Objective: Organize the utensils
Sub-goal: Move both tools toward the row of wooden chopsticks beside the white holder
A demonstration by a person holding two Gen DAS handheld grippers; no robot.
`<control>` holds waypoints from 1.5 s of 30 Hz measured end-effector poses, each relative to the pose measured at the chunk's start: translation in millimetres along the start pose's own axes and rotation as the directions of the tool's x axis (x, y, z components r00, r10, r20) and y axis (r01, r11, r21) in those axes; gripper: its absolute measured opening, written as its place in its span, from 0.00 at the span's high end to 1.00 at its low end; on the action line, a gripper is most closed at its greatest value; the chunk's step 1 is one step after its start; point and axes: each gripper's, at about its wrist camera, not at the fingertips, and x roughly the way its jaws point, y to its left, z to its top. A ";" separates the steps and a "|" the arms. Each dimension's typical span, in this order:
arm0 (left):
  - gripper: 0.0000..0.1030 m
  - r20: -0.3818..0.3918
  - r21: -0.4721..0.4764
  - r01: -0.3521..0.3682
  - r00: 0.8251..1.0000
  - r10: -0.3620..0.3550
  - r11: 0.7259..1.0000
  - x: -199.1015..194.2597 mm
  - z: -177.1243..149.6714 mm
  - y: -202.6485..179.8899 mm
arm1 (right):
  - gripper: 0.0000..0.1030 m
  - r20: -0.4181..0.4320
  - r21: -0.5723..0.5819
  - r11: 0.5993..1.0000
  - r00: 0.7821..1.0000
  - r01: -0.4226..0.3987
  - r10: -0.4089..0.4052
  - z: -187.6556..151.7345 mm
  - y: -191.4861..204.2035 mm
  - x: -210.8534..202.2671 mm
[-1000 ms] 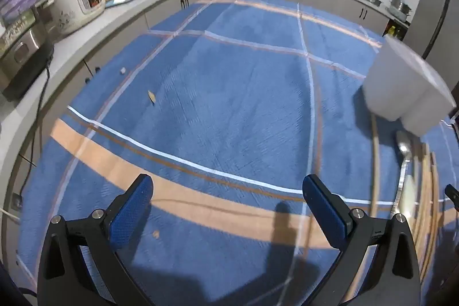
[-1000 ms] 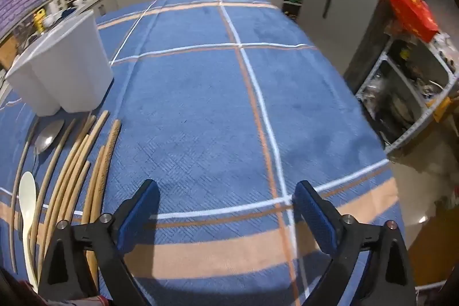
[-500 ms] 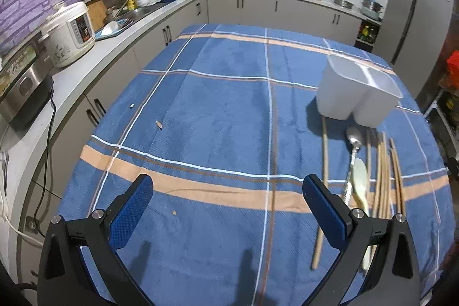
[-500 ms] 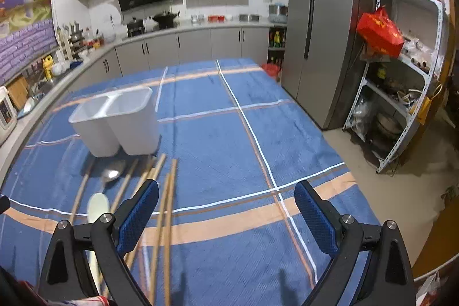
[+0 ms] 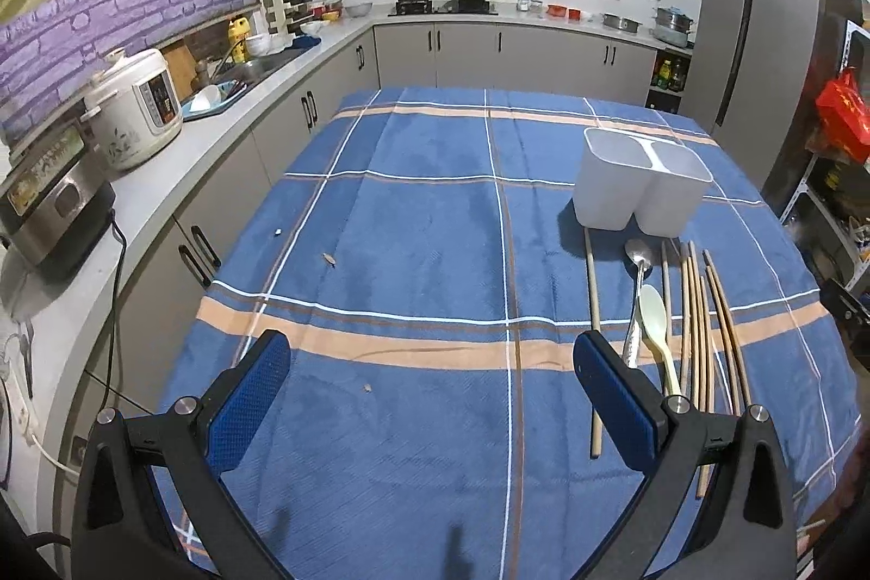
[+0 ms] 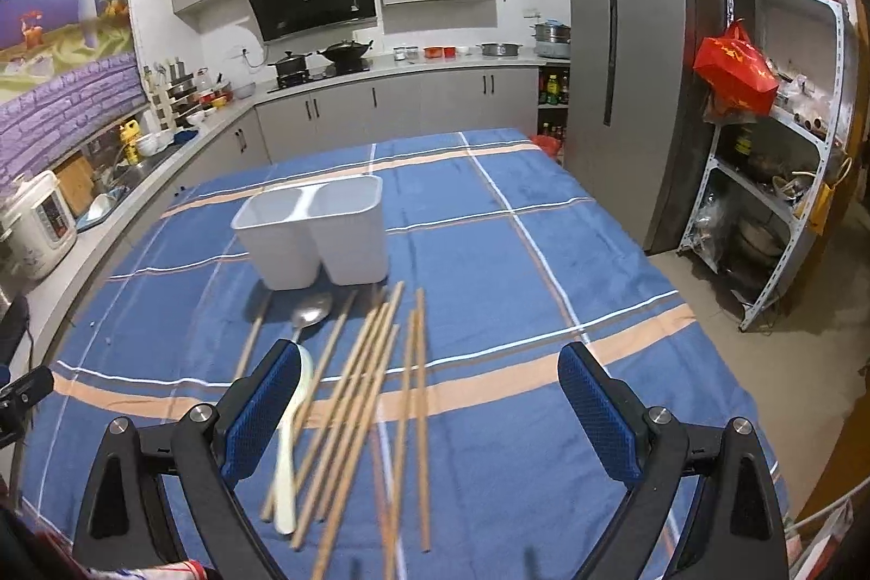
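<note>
Nothing appears to have been sorted yet. The white two-compartment holder (image 6: 312,235) stands toward the far right part of the table (image 5: 424,221), and both compartments look empty as far as can be seen. All the utensils are laid flat on the cloth just in front of it, toward the near right edge: a metal spoon (image 6: 310,311), a pale plastic spoon (image 5: 655,324), and a row of wooden chopsticks (image 6: 375,362), one of which lies apart to the left. The whole job is judged to be left.

The left gripper (image 5: 432,395) and the right gripper (image 6: 429,409) are held above the near edge, jaws spread wide, with nothing between them.

The table is covered by a blue plaid cloth with orange and white stripes. A kitchen is seen around it: grey cabinets, a rice cooker (image 5: 136,107) on the left counter, a fridge (image 6: 641,63) to the right.
</note>
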 end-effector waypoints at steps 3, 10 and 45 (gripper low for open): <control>0.00 0.004 0.005 0.007 1.000 -0.007 1.000 -4.4 -2.2 2.6 | 0.05 0.006 -0.016 1.000 1.000 0.000 0.000 -2.2 9.7 -5.4; 0.00 0.010 0.009 0.023 1.000 -0.024 1.000 -12.5 -6.8 6.2 | 0.05 0.007 -0.042 0.999 1.000 0.008 -0.007 -4.5 24.2 -11.9; 0.00 -0.076 -0.013 0.102 0.992 -0.102 0.995 19.9 -2.1 -14.9 | 0.05 -0.073 -0.032 0.998 0.996 0.055 -0.057 -1.6 2.6 17.8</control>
